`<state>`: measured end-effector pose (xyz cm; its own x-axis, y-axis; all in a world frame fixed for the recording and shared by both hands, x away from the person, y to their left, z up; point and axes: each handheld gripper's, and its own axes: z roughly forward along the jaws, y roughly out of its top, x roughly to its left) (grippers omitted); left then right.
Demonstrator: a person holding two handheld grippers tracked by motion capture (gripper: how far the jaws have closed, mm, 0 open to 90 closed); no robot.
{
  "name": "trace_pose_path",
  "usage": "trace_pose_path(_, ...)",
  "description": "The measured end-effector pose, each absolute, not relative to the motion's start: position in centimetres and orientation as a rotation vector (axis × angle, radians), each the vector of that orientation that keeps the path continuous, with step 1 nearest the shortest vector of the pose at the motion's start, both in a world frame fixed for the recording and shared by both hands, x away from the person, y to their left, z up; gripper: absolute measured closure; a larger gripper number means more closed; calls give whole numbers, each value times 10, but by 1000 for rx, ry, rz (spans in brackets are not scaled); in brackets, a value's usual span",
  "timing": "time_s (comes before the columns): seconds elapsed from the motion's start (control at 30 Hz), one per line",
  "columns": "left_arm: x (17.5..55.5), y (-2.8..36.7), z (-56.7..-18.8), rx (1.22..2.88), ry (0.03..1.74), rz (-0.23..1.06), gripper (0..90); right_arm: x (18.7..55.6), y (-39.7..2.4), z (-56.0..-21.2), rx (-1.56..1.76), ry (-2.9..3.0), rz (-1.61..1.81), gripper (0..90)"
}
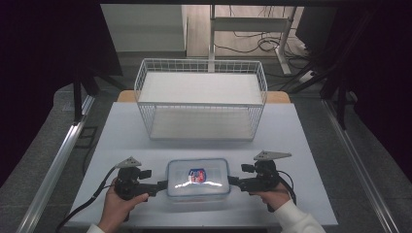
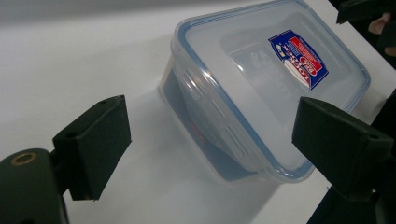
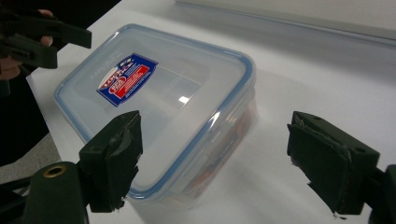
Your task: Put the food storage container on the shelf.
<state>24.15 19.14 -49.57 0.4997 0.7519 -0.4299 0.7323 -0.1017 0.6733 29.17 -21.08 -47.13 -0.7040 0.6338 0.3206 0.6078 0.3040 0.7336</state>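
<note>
White and bare for the most part, the counter runs away from the person toward a white wire basket standing at its far side, with dark floor and a tangle of cables beyond. Near the front edge, well apart from the basket, lies a clear plastic container with a blue-rimmed lid clipped on and a red-and-blue label in the middle of the lid (the print is too small to read).

A hand comes in from the bottom left holding the left claw, which points at the container's left end. In the left gripper view its two black jaws stand wide apart, released, with the container lying between and beyond them; the right-hand pad sits just beside the container's near corner, and I cannot tell if it touches.

On the other side, a hand in a white sleeve holds the right claw at the container's right end. Its jaws are also spread and gripping nothing. In the right gripper view the container sits tilted across the frame, one pad overlapping the lid's near edge and the other out over bare counter. Something dark and reddish shows faintly through the container's side wall.
</note>
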Motion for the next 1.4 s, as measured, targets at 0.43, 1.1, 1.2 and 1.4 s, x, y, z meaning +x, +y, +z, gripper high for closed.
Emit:
trace_pose_path(0.43,271,182,-515,1732,1258,-271,120,300,-203,-481,1271,2539,1485,107)
trace_pose_path(1.1,273,179,-522,1700,1273,-356,294,317,-187,-506,1447,2673,1458,115)
trace_pose_path(1.2,272,179,-521,1692,1274,-355,328,317,-187,-507,1475,2698,1495,168)
trace_pose_path(1.4,272,179,-521,1684,1282,-360,342,318,-196,-503,1540,2678,1517,328)
